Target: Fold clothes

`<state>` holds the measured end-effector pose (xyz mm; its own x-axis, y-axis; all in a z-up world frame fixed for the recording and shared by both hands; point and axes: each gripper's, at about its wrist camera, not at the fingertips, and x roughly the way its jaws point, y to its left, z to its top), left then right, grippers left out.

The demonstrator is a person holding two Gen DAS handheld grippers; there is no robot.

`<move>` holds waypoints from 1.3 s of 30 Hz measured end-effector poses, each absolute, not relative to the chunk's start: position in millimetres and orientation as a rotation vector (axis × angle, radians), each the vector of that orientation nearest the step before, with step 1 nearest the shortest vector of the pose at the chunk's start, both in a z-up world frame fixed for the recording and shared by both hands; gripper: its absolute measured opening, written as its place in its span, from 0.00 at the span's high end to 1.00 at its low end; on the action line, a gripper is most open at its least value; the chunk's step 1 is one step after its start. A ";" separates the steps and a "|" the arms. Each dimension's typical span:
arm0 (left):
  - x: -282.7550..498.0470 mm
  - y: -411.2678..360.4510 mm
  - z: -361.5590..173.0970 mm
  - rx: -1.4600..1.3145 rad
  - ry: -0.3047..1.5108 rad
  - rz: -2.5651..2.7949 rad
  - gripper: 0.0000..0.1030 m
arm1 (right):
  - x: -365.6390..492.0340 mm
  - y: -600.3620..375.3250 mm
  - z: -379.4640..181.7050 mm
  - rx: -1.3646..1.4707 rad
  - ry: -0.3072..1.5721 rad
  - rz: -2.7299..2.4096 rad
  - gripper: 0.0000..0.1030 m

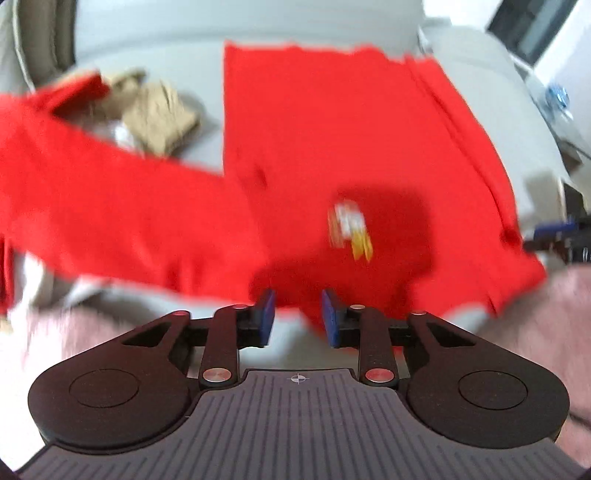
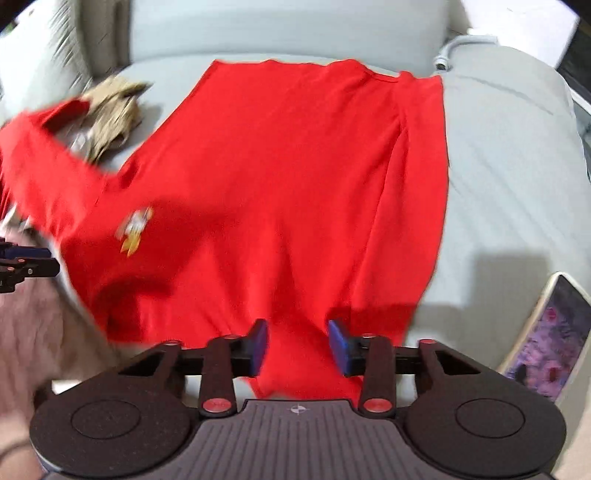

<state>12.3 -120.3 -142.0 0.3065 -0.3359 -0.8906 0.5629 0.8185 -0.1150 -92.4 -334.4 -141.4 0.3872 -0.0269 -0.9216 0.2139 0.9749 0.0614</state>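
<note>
The red shirt (image 2: 280,177) lies spread on a pale grey sofa cushion (image 2: 509,177). Its long axis runs from the near edge of the cushion, under the grippers, toward the sofa backrest (image 2: 288,29). The far straight edge of the shirt lies close to the backrest and roughly parallel to it. A long sleeve (image 1: 92,206) extends sideways to the left, at a right angle to the body of the shirt. A small white and yellow print (image 2: 135,230) sits on the left part of the shirt, near that sleeve. The right side carries a lengthwise fold running along the long axis.

The left gripper (image 1: 297,314) has its jaws partly apart; a point of red cloth hangs between them against the right pad, but whether it is pinched cannot be told. The right gripper (image 2: 297,343) also has its jaws partly apart, with a bunch of cloth from the near edge rising between them; whether the pads press on it cannot be told.

Open room: bare cushion lies to the right of the shirt. A phone (image 2: 546,332) lies at the near right edge. A crumpled tan cloth (image 1: 159,114) lies beyond the sleeve on the left, apart from the shirt body. Both views are blurred.
</note>
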 end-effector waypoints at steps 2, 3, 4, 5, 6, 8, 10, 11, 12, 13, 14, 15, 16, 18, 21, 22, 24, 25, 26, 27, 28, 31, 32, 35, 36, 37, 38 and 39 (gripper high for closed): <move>16.1 -129.5 -157.4 0.334 1.115 -0.563 0.80 | -87.1 -327.3 -162.2 0.168 1.195 -0.160 0.70; 15.7 -133.4 -171.3 0.448 1.173 -0.547 0.79 | -87.3 -322.9 -176.6 0.128 1.258 -0.165 0.69; 13.9 -132.0 -184.3 0.551 1.245 -0.549 0.88 | -88.7 -319.7 -198.2 0.059 1.400 -0.176 0.69; 14.8 -128.2 -187.4 0.581 1.282 -0.548 0.93 | -93.2 -318.8 -214.6 0.012 1.526 -0.185 0.70; 15.7 -117.5 -190.6 0.616 1.332 -0.518 0.93 | -98.5 -319.5 -217.5 0.004 1.556 -0.191 0.70; 17.8 -91.2 -187.2 0.586 1.338 -0.470 0.92 | -112.3 -328.0 -204.6 0.067 1.495 -0.206 0.70; 23.1 -68.1 -172.8 0.438 1.334 -0.465 0.91 | -113.9 -334.1 -178.5 0.168 1.364 -0.187 0.67; 22.8 -66.9 -168.0 0.415 1.319 -0.477 0.90 | -111.9 -334.7 -164.6 0.191 1.294 -0.173 0.67; 19.2 -68.6 -156.0 0.378 1.265 -0.509 0.88 | -108.2 -333.2 -155.0 0.184 1.242 -0.164 0.67; 16.1 -70.1 -145.9 0.349 1.219 -0.536 0.88 | -104.0 -331.2 -150.6 0.164 1.214 -0.163 0.67; 14.3 -72.6 -142.7 0.350 1.201 -0.551 0.88 | -99.3 -329.5 -148.6 0.145 1.196 -0.163 0.67; 8.8 -81.6 -136.6 0.354 1.156 -0.592 0.88 | -93.9 -328.4 -151.7 0.129 1.197 -0.164 0.67; 5.5 -90.6 -134.5 0.359 1.125 -0.624 0.88 | -88.5 -327.3 -154.8 0.112 1.199 -0.166 0.67; -0.8 -108.3 -131.8 0.374 1.066 -0.685 0.87 | -76.7 -326.7 -170.9 0.115 1.223 -0.152 0.67; -2.7 -131.2 -158.2 0.497 1.094 -0.713 0.82 | -77.6 -324.9 -203.2 0.079 1.387 -0.140 0.64; -2.2 -138.5 -176.3 0.590 1.176 -0.680 0.84 | -81.5 -326.2 -207.4 0.073 1.437 -0.155 0.63; -4.3 -139.1 -190.7 0.676 1.293 -0.653 0.86 | -87.8 -332.5 -203.5 0.093 1.477 -0.191 0.64; -5.9 -136.2 -194.2 0.701 1.336 -0.648 0.86 | -93.8 -335.0 -198.0 0.055 1.487 -0.214 0.64; -6.9 -132.2 -192.3 0.692 1.329 -0.653 0.86 | -99.2 -337.6 -192.0 0.027 1.483 -0.232 0.64; -8.3 -126.3 -185.3 0.656 1.303 -0.663 0.86 | -103.5 -340.4 -184.9 0.019 1.452 -0.239 0.63; -9.4 -121.4 -179.5 0.625 1.280 -0.671 0.85 | -107.7 -343.6 -177.4 0.029 1.416 -0.236 0.63; -10.8 -120.0 -164.6 0.542 1.214 -0.703 0.77 | -112.4 -346.1 -169.5 0.142 1.395 -0.154 0.64; -11.3 -120.6 -162.4 0.523 1.207 -0.712 0.72 | -113.1 -344.3 -170.3 0.166 1.406 -0.122 0.63; -10.5 -121.4 -162.2 0.406 1.240 -0.727 0.48 | -116.2 -332.0 -176.8 0.128 1.409 -0.066 0.59; -9.9 -121.9 -163.5 0.369 1.258 -0.722 0.48 | -117.8 -328.6 -176.9 0.115 1.396 -0.067 0.59; -9.5 -122.2 -164.9 0.336 1.274 -0.718 0.48 | -120.1 -324.8 -177.2 0.104 1.374 -0.067 0.59; -10.1 -122.6 -167.1 0.320 1.281 -0.716 0.48 | -120.6 -322.6 -177.8 0.104 1.358 -0.059 0.59; -9.7 -124.5 -171.1 0.297 1.287 -0.719 0.49 | -118.8 -321.7 -178.9 0.105 1.350 -0.046 0.58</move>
